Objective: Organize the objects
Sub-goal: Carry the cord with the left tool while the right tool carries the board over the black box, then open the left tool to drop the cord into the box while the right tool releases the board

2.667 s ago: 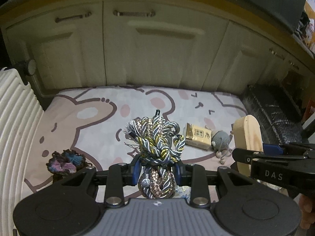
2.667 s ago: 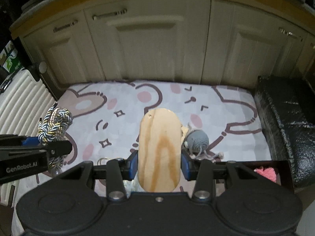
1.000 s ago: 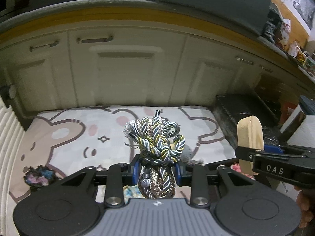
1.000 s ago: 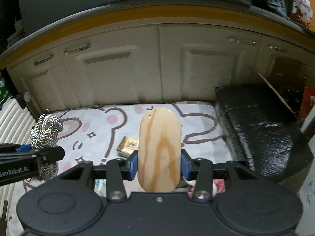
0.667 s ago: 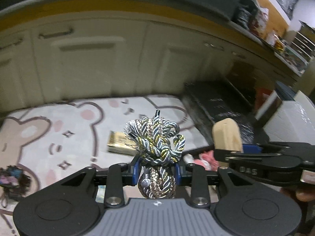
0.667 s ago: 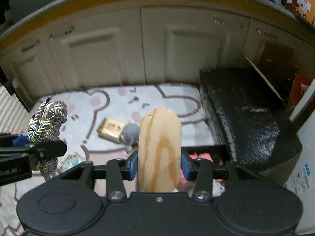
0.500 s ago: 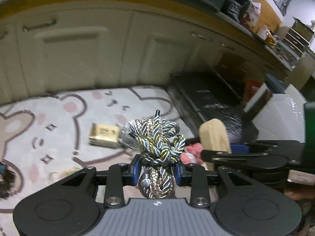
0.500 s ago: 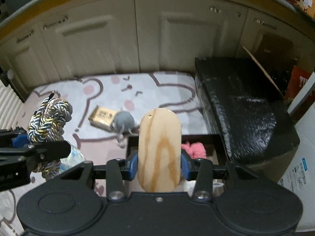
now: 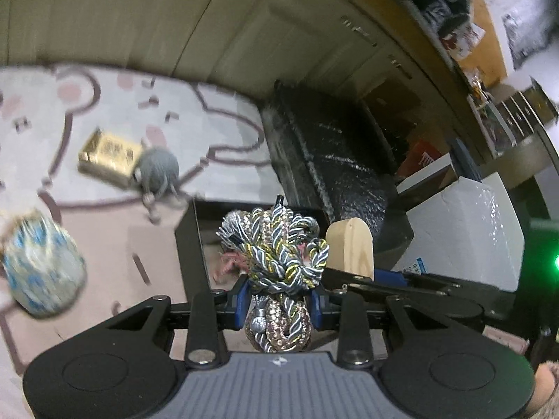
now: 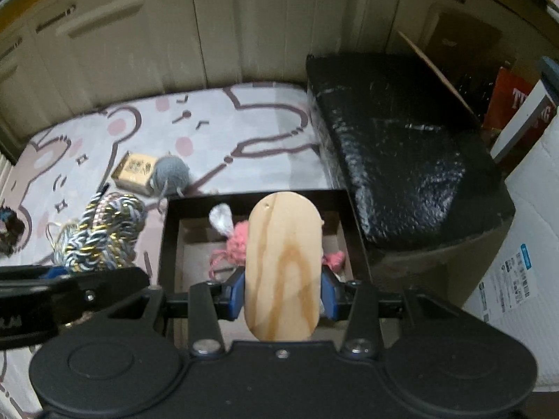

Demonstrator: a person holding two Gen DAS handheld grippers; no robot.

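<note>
Before us runs a row of cream cupboards (image 10: 216, 28), and below them lies a pale mat (image 10: 209, 129) printed with bear outlines. A long black bundle (image 10: 401, 146) lies along the mat's right edge. At the mat's near right corner sits a black box (image 10: 167, 244), open at the top, with pink yarn (image 10: 237, 244) and a silvery scrap (image 10: 220, 220) on its bottom.

Our right gripper (image 10: 283, 293) is closed on an oval wooden board (image 10: 283, 265), which stands upright above the box. Our left gripper (image 9: 279, 303) is clamped on a knotted bundle of grey, gold and silver cord (image 9: 276, 255), held over the box's left wall. On the mat beyond the box's far left corner, a gold packet (image 10: 134, 171) touches a grey ball of yarn (image 10: 171, 173). A blue-and-white pouch (image 9: 42, 272) lies farther left, blurred.
</note>
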